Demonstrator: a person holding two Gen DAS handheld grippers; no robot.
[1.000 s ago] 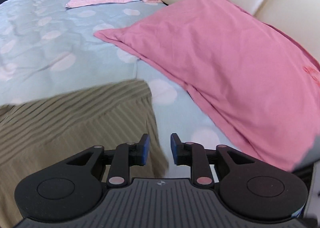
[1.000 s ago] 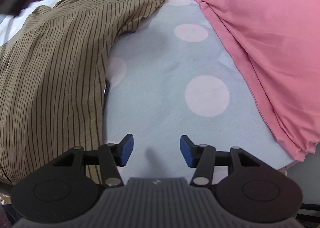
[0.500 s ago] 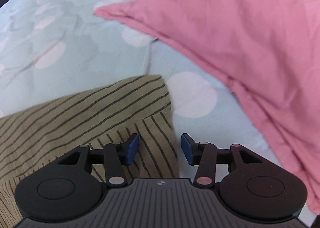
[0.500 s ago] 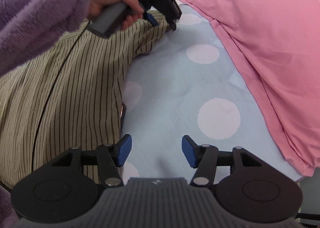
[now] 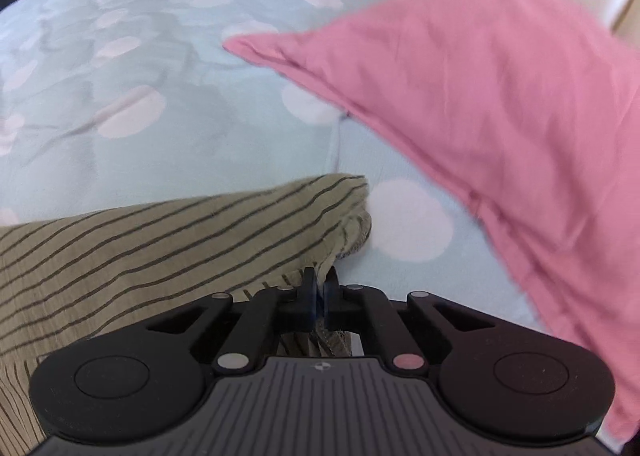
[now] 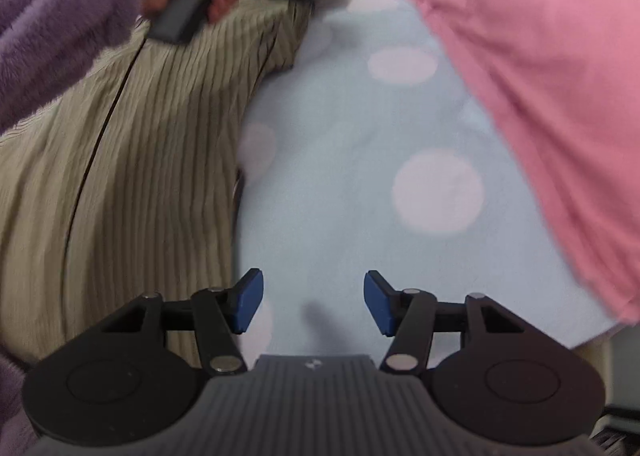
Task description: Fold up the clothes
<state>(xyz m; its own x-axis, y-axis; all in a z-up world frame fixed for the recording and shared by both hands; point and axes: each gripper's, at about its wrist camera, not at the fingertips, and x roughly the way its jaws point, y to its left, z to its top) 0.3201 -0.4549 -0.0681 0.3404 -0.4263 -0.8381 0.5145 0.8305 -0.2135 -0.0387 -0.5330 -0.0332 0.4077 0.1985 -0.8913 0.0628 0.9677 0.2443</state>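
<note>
My left tongs (image 5: 319, 290) pinch the striped shirt (image 5: 160, 240) corner; right tongs (image 6: 314, 302) gape over bare sheet (image 6: 340, 160), pink pillow (image 6: 540, 76) beside.

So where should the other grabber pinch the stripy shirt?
Probably the striped shirt's long edge right beside the open right gripper, coming in sideways from the bare bedsheet. That edge lies flat, and the left gripper already pinches the far corner.
</note>
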